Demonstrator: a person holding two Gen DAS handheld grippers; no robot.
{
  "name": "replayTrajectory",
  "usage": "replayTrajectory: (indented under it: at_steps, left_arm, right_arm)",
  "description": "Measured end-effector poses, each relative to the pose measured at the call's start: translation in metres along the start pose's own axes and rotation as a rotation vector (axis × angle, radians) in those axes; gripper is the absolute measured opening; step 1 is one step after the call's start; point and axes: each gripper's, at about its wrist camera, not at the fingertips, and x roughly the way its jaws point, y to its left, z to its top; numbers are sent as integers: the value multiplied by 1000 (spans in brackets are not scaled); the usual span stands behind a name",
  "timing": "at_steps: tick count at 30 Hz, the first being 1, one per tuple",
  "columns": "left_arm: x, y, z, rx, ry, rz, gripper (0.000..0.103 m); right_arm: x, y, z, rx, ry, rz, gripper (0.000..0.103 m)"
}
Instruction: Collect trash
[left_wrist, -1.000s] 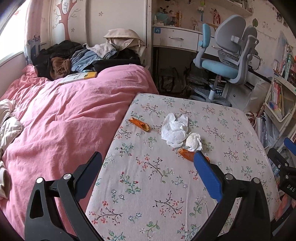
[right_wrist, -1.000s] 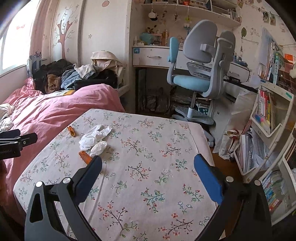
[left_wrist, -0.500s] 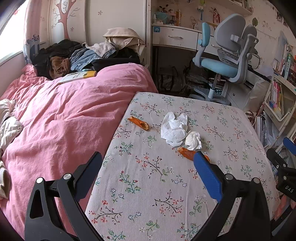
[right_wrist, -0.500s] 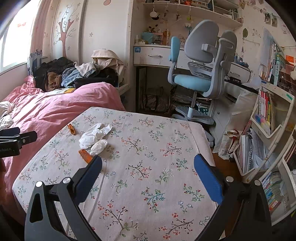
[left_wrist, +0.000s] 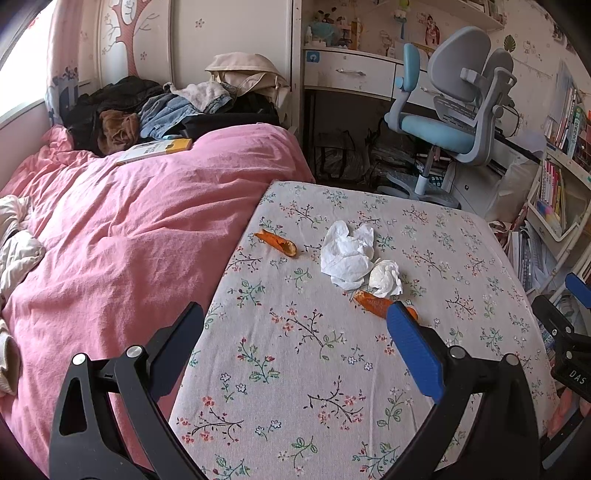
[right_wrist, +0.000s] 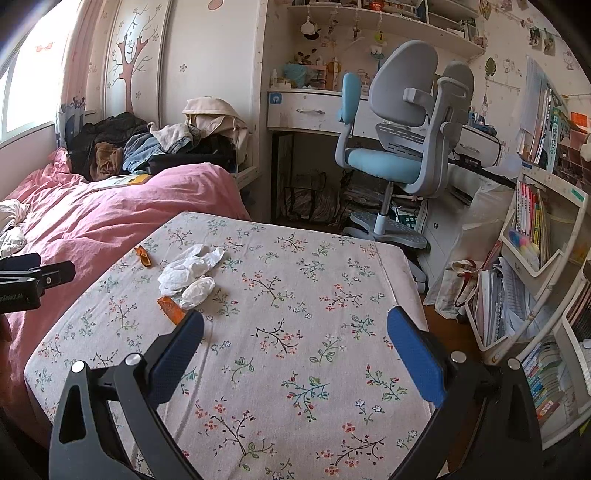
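Observation:
Trash lies on the floral cloth (left_wrist: 303, 350) (right_wrist: 295, 332): a flat crumpled white tissue (left_wrist: 347, 254) (right_wrist: 188, 266), a balled white tissue (left_wrist: 386, 277) (right_wrist: 197, 291), a far orange peel (left_wrist: 277, 242) (right_wrist: 143, 256) and a near orange peel (left_wrist: 373, 302) (right_wrist: 170, 310). My left gripper (left_wrist: 295, 325) is open and empty, hovering short of the trash, its right finger hiding part of the near peel. My right gripper (right_wrist: 295, 328) is open and empty above the cloth, with the trash off to its left.
A pink duvet (left_wrist: 110, 240) with clothes (left_wrist: 155, 110) and a book (left_wrist: 155, 149) lies left of the cloth. A desk (right_wrist: 314, 110), a blue-grey chair (right_wrist: 402, 147) and bookshelves (right_wrist: 535, 229) stand behind and right. The other gripper shows at each view's edge.
Both grippers have crept slightly forward toward the trash. Nothing on the cloth has moved and both jaws stay open.

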Motion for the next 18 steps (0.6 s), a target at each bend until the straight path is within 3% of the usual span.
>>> replayTrajectory:
  at_steps: [18]
  left_arm:
    - [0,0,1,-1,2,-1,96]
  right_arm:
    - [0,1,-1,-6,2,-2,95]
